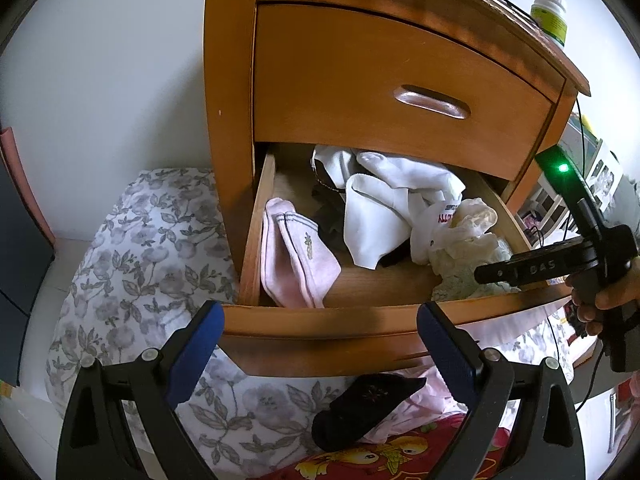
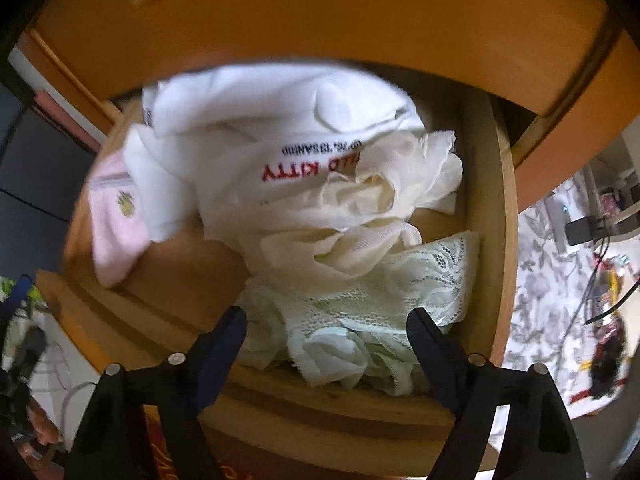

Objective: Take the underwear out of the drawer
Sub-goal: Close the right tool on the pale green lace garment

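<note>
Drawer: the bottom drawer [image 1: 340, 320] of a brown wooden nightstand [image 1: 228, 100] is pulled out, and it is the spot every other place here is told from.
Top drawer: the drawer with the long handle [image 1: 430, 101] just above the open one is shut.
Lace underwear: a pale green lace piece [image 2: 400, 292] lies inside the drawer, in the front corner on the right side, up against the front wall.
Cream cloth: a thin, crinkly cream piece [image 2: 380, 208] lies in the drawer on top of the lace one, a bit further back.
White clothes: a pile of white clothes [image 1: 384, 208] fills the back and middle of the drawer; one has red letters on it.
Pink piece: a folded pink piece [image 1: 296, 252] leans on the left wall inside the drawer.
Right gripper: the right gripper [image 2: 326, 332] points down into the drawer with its jaws wide apart, one blue pad on each side of the lace piece, and the pads are not squeezing it.
Left gripper: the left gripper [image 1: 320, 332] hangs just in front of the drawer's front wall, its jaws wide apart with nothing between them.
Black sock: a black sock [image 1: 360, 404] lies on the flowery bed cover [image 1: 132, 260], below the front of the drawer.
Bottle: a white and green bottle [image 1: 551, 14] stands on top of the nightstand, high above the drawer.
</note>
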`<state>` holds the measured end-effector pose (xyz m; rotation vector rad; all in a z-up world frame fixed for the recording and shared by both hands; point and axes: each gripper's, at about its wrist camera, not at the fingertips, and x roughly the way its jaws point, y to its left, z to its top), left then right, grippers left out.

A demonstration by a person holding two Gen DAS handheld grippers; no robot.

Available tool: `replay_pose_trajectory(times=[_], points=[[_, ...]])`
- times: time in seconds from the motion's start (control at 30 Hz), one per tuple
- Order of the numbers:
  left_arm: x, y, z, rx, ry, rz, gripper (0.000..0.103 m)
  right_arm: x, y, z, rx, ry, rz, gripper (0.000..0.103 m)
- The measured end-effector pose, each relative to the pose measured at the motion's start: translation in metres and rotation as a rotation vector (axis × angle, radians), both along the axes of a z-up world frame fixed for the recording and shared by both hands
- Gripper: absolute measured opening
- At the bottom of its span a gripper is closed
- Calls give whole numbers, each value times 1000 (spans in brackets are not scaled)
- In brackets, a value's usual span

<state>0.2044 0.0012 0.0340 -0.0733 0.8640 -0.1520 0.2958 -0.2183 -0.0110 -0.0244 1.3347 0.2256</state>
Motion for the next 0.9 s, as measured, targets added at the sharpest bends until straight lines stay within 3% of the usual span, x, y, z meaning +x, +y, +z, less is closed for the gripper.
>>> replay_pose_trajectory(times=[0.23, 0.37, 0.5, 0.63, 0.73, 0.9], points=[[1, 0, -2, -14, 7, -21, 97, 9, 1, -14, -77, 36, -18, 61], [2, 3, -3, -19, 10, -16, 97, 9, -1, -21, -99, 48, -22, 54], [3, 4, -4, -22, 15, -16, 97, 5, -2, -22, -97, 38, -13, 32], [1, 2, -4, -25, 17, -28, 97, 3, -5, -19, -91, 13, -10, 17], [0, 1, -2, -26, 17, -32, 97, -2, -10, -13, -97, -16, -20, 11], [0, 1, -1, -27, 16, -32, 97, -9, -16, 3, -118, -76, -23, 9]])
